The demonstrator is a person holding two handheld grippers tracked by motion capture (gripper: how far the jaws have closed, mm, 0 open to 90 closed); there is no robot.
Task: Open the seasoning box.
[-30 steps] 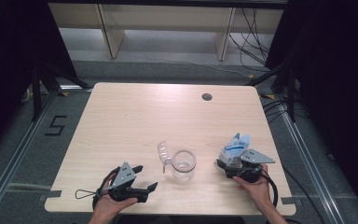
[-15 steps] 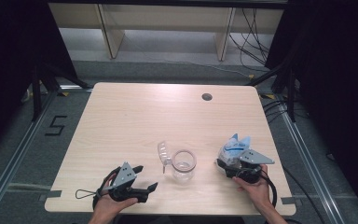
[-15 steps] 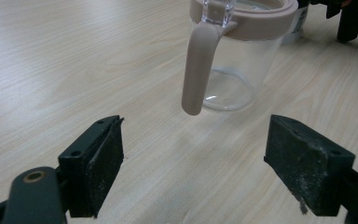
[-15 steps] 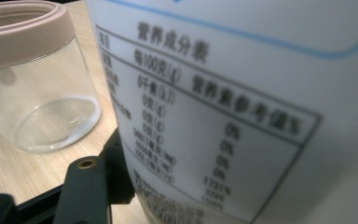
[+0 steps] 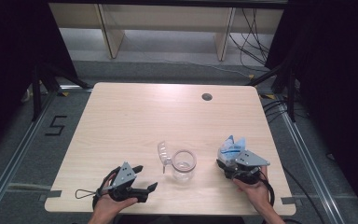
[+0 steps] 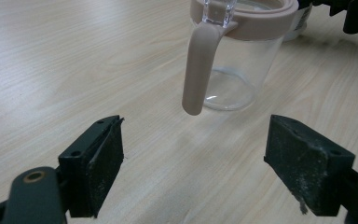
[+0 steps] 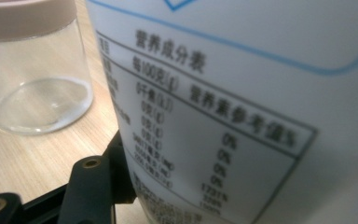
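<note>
Pinching a white-and-blue pouch (image 5: 230, 148) whose blurred label hides one jaw, the right hand-held gripper (image 5: 229, 164) sits just right of the clear jar (image 5: 183, 164) near the surface's (image 5: 135, 116) front edge, while the left hand-held gripper (image 5: 145, 179) stays spread, empty.

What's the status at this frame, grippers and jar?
Left gripper open, empty, facing the jar. Right gripper shut on white pouch beside the jar. Jar upright, lid flipped open, nothing in the way.

Both tongs are built in black, the left tongs (image 5: 141, 179) and right tongs (image 5: 227, 164) each topped by a grey three-cornered plate. Black cables are trailed. Brass-ringed screw holes are seen in the jaws.
</note>
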